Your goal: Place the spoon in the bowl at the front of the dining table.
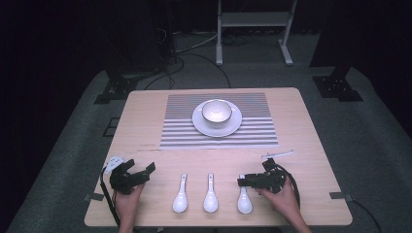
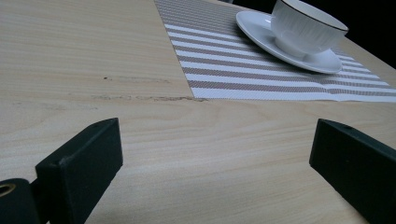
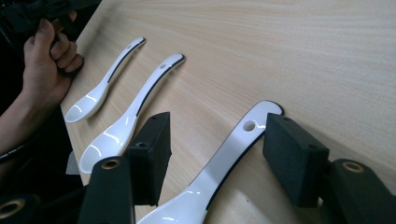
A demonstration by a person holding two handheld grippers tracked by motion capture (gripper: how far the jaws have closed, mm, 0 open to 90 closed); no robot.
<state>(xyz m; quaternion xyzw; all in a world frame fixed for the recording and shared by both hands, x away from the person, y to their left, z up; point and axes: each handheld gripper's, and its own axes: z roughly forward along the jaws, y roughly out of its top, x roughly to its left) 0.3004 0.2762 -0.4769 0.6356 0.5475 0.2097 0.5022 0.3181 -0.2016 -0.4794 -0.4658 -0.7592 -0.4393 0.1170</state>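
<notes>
R gripper (image 1: 241,182) sits at the near right of the desk (image 1: 145,116), fingers (image 3: 292,156) spread wide and straddling the handle of the rightmost spoon (image 1: 244,199); in the right gripper view that handle, w/ its small hole, lies between the two fingers, one finger just beside its edge near the tip, the other clearly apart, so nothing is clamped. The spoon lies flat on the desk, bowl toward the person, handle pointing away. Two more white spoons lie parallel to its left: the middle spoon (image 1: 210,195) & the left spoon (image 1: 180,196), each apart from its neighbour. L gripper (image 1: 148,172) rests at the near left, fingers (image 2: 79,168) wide open w/ bare desk between them, holding nothing; the person's left hand (image 1: 127,196) grips it from below. Further back, centred on a striped placemat (image 1: 180,131), a white cup (image 1: 216,112) stands upright on a saucer (image 1: 200,124). A thin white pen-like stick (image 1: 277,155) lies just beyond the R gripper, apart from the spoons.
</notes>
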